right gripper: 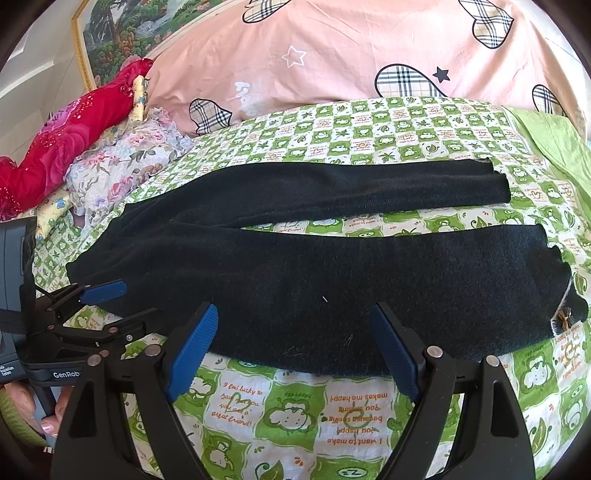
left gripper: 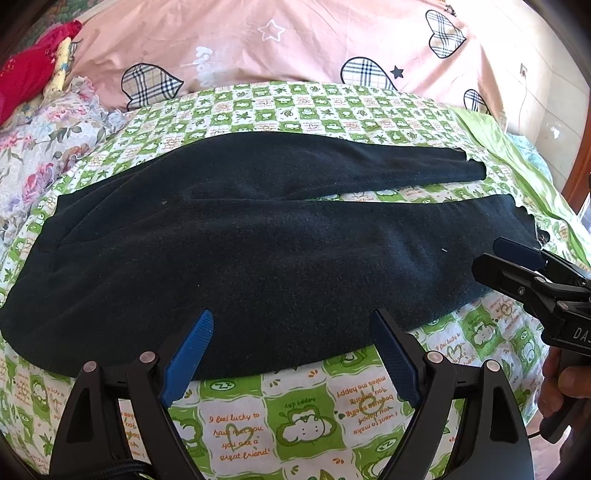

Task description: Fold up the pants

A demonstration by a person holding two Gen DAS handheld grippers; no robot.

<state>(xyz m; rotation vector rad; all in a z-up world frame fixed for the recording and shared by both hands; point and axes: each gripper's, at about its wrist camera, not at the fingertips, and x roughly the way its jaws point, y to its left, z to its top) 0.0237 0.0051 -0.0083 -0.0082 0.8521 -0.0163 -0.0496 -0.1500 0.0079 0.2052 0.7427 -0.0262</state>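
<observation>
Your bed (left gripper: 303, 417) fills both views, covered with a green-and-white checked sheet printed with little cartoon bears and orange lettering. Along its far edge a pink quilt (left gripper: 295, 40) with plaid hearts and stars is heaped up, and at the far left corner you have a floral cloth (right gripper: 122, 162) with a red garment (right gripper: 74, 129) bunched behind it. A framed landscape picture (right gripper: 122, 33) hangs on the wall past that corner.

The black pants (left gripper: 240, 251) lie flat across the middle of the bed, unfolded, the waist towards the left edge and the two legs running out towards the right edge. The far leg (right gripper: 369, 184) and the near leg (right gripper: 424, 273) are parted, with a strip of sheet showing between them. The near leg's cuff (right gripper: 565, 317) carries a small brown bow.

Your left tongs (left gripper: 291, 354) stand wide open just at the near hem of the pants by the waist end, with nothing between the blue pads (left gripper: 190, 354). Your right tongs (right gripper: 295, 350) are equally wide open over the near edge of the near leg, gripping nothing. In the left view you can see the right tongs (left gripper: 517, 269) close beside the near cuff, with your hand (left gripper: 561, 387) on the handle below.
</observation>
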